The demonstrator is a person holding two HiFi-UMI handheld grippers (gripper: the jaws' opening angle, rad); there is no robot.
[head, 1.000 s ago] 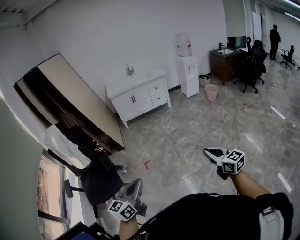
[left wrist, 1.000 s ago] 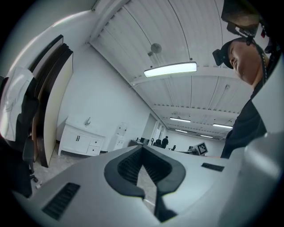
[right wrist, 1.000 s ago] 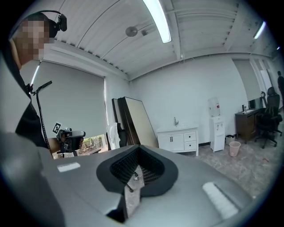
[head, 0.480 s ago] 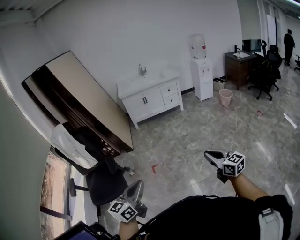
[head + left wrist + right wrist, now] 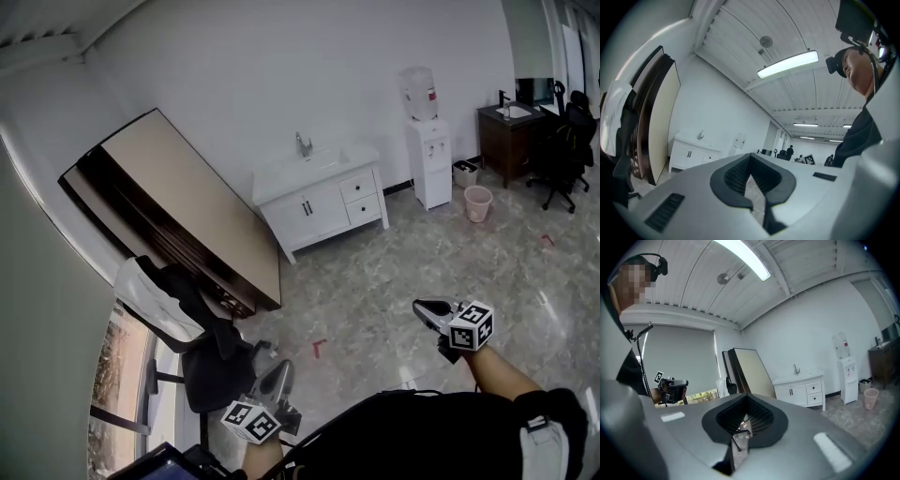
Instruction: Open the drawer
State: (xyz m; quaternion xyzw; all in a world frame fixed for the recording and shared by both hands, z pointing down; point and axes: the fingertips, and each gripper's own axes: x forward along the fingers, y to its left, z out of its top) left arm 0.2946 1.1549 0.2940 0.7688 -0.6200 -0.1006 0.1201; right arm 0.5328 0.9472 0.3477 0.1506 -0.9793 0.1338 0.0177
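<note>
Drawers, two of them stacked, sit in the right end of a white cabinet against the far wall, near 12 o'clock in the head view. Both fronts lie flush with the cabinet face, each with a small dark knob. At their 9 o'clock is a pair of doors with dark handles, and on top is a white basin with a tap.

At the cabinet's 3 o'clock stands a white water dispenser, then a pink bin and a dark table with a black office chair beside it. At the cabinet's 9 o'clock a large beige panel with a dark edge leans on the wall. Below the panel, a black chair has a white cloth over its back. A red mark lies on the marbled floor.

Both tools are well apart from the cabinet, across open floor. The left tool is at 7 o'clock in the head view and the right tool at 5 o'clock, each pointing towards the far wall. In the left gripper view the left tool has its pads drawn together with nothing between them. The right gripper view shows the right tool likewise closed and empty, with the drawers at its 2 o'clock.
</note>
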